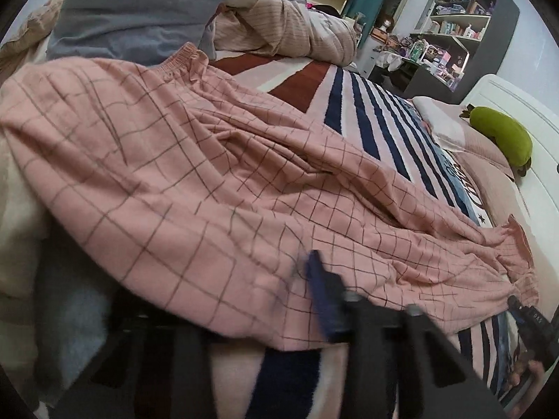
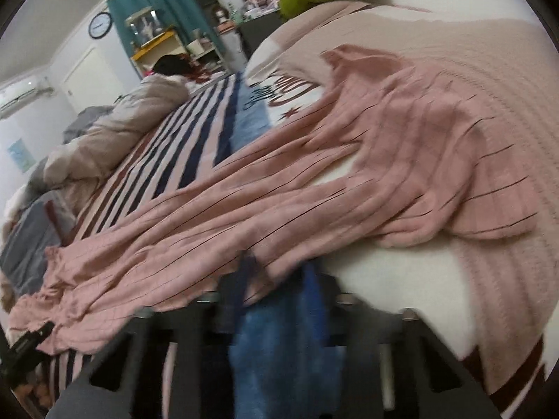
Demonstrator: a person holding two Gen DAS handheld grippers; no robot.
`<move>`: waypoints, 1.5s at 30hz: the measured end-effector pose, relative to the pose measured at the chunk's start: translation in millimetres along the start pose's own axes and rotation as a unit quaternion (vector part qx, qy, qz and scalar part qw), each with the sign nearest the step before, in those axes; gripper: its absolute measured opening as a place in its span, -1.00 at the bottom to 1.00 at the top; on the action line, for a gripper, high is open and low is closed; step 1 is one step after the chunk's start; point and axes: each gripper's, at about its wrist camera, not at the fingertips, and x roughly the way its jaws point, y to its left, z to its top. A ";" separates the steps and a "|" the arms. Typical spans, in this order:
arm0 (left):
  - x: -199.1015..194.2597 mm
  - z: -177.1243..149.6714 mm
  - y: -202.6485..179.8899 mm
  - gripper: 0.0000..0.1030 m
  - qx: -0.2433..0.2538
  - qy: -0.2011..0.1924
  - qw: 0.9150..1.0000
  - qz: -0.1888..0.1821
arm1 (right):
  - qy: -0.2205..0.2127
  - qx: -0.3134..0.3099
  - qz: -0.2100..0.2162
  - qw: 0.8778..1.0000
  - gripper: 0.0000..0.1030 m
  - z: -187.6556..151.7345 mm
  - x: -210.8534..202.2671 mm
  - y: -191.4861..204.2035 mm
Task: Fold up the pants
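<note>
Pink checked pants (image 1: 209,174) lie spread along the striped bed, waistband at the far left and leg cuffs at the right. My left gripper (image 1: 314,300) rests at the near edge of the pants; one blue finger (image 1: 319,289) lies on the cloth and the other is hidden under it. The right gripper shows at the far right edge (image 1: 524,314), at the cuffs. In the right wrist view the pants (image 2: 314,181) stretch away leftward. My right gripper (image 2: 276,272) is at the near cloth edge, with pink fabric between its fingers (image 2: 244,279). The view is blurred.
A striped blanket (image 1: 384,115) covers the bed. A rumpled beige duvet (image 1: 279,21) and grey bedding (image 1: 132,14) lie at the far side. A green plush (image 1: 499,132) rests on pillows by the white headboard. Shelves (image 1: 464,21) stand beyond the bed.
</note>
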 end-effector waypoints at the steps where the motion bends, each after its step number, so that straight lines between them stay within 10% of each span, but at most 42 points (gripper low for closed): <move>1: -1.2 -0.6 0.2 -0.85 0.001 0.000 1.000 -0.006 | -0.006 0.003 0.006 1.000 -0.84 1.7 -3.0 -2.4; 12: -41.6 0.9 -4.2 -0.95 0.019 -0.026 0.999 -0.031 | 0.006 0.008 0.034 0.999 -0.85 5.8 -21.0 -9.9; 16: -46.4 -4.2 -0.6 -0.95 0.021 -0.019 0.999 -0.033 | 0.052 0.005 0.066 0.996 0.12 -5.8 -10.1 -5.6; 21: -47.8 -6.1 1.5 -0.95 0.025 -0.019 0.999 -0.037 | 0.058 0.013 0.082 0.995 0.12 -8.5 7.9 0.0; 25: -48.6 -3.8 -0.1 -0.95 0.033 -0.025 0.998 -0.038 | 0.046 0.028 0.069 0.996 0.06 2.2 20.0 0.3; 29: -50.4 -0.1 -0.7 -0.95 0.035 -0.031 0.998 -0.040 | 0.033 0.033 0.044 0.998 -0.90 6.4 23.5 2.1; 45: -106.9 18.7 -7.7 -0.95 0.054 -0.074 0.995 -0.042 | -0.029 0.003 0.114 0.993 -0.98 28.2 -49.6 14.2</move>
